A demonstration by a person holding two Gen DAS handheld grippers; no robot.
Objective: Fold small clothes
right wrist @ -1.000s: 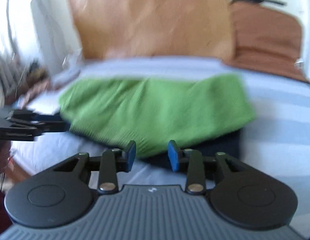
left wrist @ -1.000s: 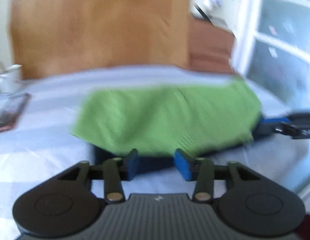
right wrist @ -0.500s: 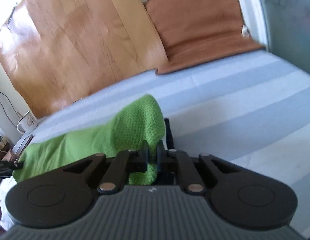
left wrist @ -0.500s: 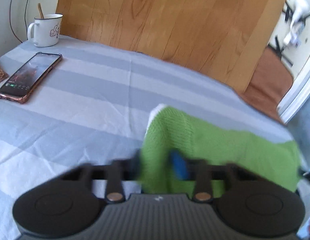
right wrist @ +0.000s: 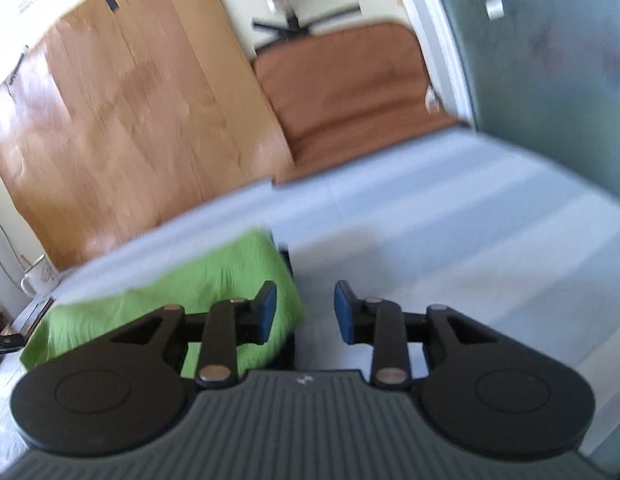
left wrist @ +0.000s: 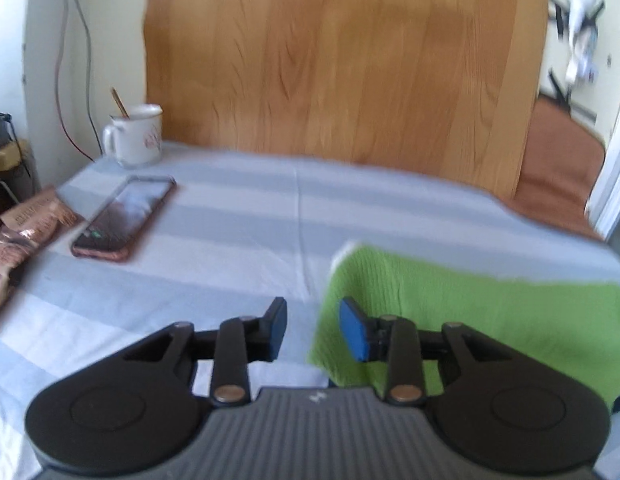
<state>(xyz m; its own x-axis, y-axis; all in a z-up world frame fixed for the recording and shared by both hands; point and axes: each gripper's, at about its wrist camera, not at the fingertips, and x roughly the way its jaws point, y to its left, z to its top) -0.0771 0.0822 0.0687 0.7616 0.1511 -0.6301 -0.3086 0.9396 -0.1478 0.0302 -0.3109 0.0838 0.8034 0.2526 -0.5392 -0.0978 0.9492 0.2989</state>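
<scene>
A green knitted garment lies folded on the striped grey-blue bedsheet; in the right wrist view the same green garment sits left of centre, over a dark piece of cloth. My left gripper hovers at the garment's left edge, its jaws opening, with nothing pinched between the blue pads. My right gripper is at the garment's right edge, jaws opening too, only sheet showing in the gap.
A phone, a white mug and a snack wrapper lie at the sheet's left. A wooden board stands behind the bed, a brown cushion to its right. A glass door lies far right.
Half a second ago each gripper pinched an end of the green garment; both have let go and drawn outward, so the garment lies flat beside them.
</scene>
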